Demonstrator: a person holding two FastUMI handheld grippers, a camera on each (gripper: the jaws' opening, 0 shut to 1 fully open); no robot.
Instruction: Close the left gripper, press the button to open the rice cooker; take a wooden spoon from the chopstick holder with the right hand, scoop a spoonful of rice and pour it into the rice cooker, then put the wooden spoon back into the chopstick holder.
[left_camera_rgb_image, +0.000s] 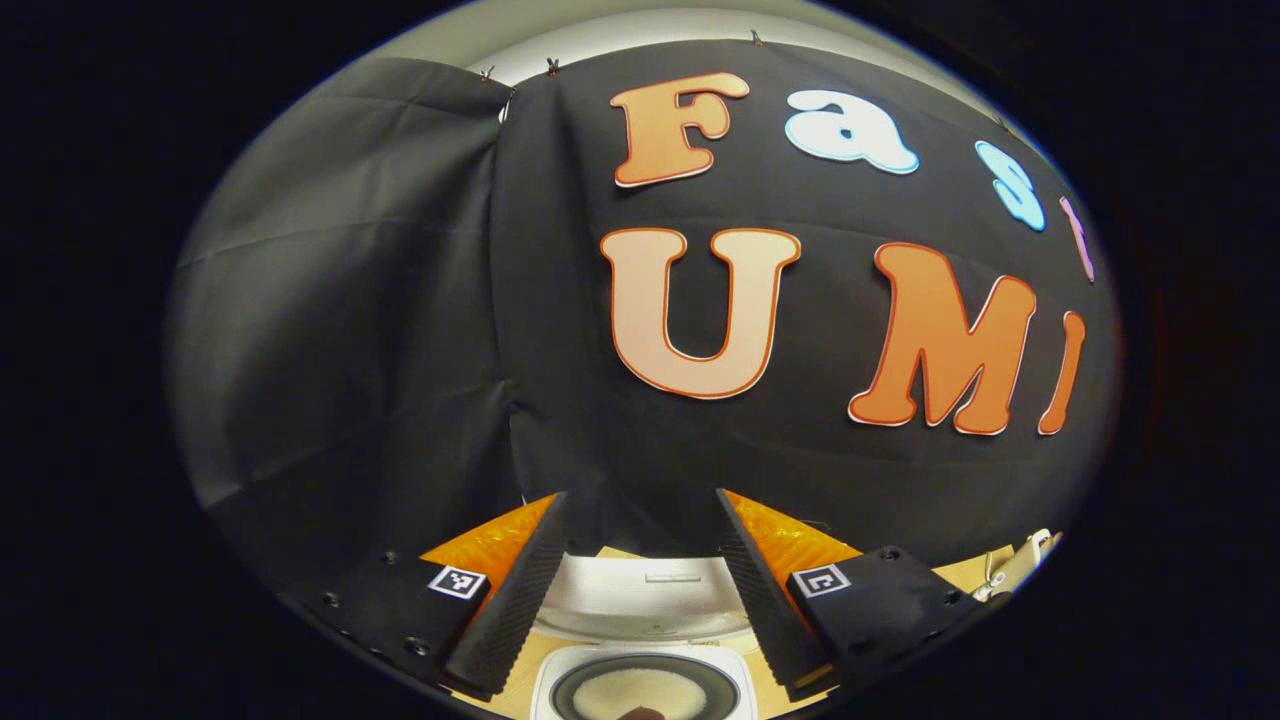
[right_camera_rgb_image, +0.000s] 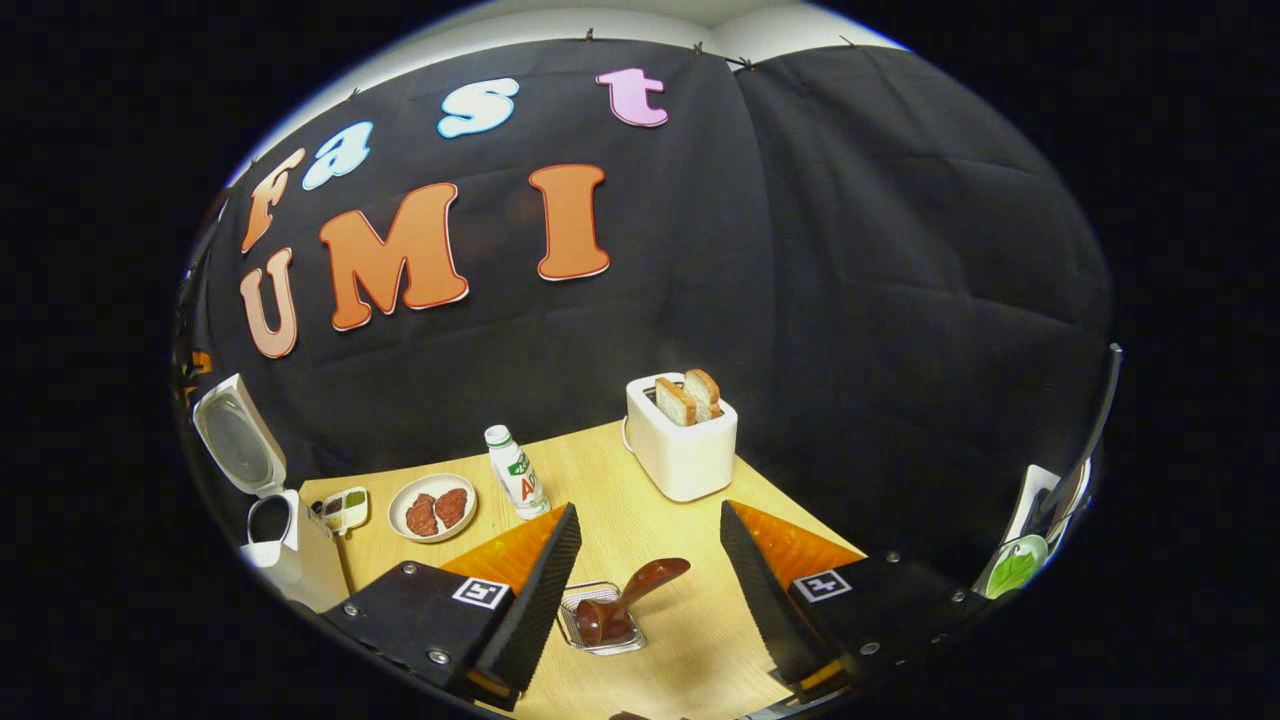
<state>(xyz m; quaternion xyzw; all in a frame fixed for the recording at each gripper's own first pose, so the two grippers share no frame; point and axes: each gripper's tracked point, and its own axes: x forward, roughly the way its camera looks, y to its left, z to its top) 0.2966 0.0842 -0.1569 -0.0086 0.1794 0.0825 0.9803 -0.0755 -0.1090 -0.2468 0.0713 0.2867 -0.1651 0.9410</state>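
Note:
In the left gripper view the white rice cooker (left_camera_rgb_image: 548, 690) stands right below, its lid (left_camera_rgb_image: 640, 600) raised and white rice (left_camera_rgb_image: 640, 688) in the dark pot. My left gripper (left_camera_rgb_image: 641, 494) hangs open above it, holding nothing. In the right gripper view a dark wooden spoon (right_camera_rgb_image: 625, 600) rests in a small wire chopstick holder (right_camera_rgb_image: 583, 592) on the table, handle slanting up to the right. My right gripper (right_camera_rgb_image: 649, 508) is open above and just short of it, the spoon showing between its fingers untouched. The rice cooker (right_camera_rgb_image: 290, 550) stands far left with its lid (right_camera_rgb_image: 232, 440) up.
On the wooden table (right_camera_rgb_image: 610, 470) stand a white toaster (right_camera_rgb_image: 682, 450) with two bread slices, a small white bottle (right_camera_rgb_image: 517, 472), a plate of meat (right_camera_rgb_image: 432, 508) and a small sauce dish (right_camera_rgb_image: 345, 508). Green and white items (right_camera_rgb_image: 1015, 565) sit at the far right edge.

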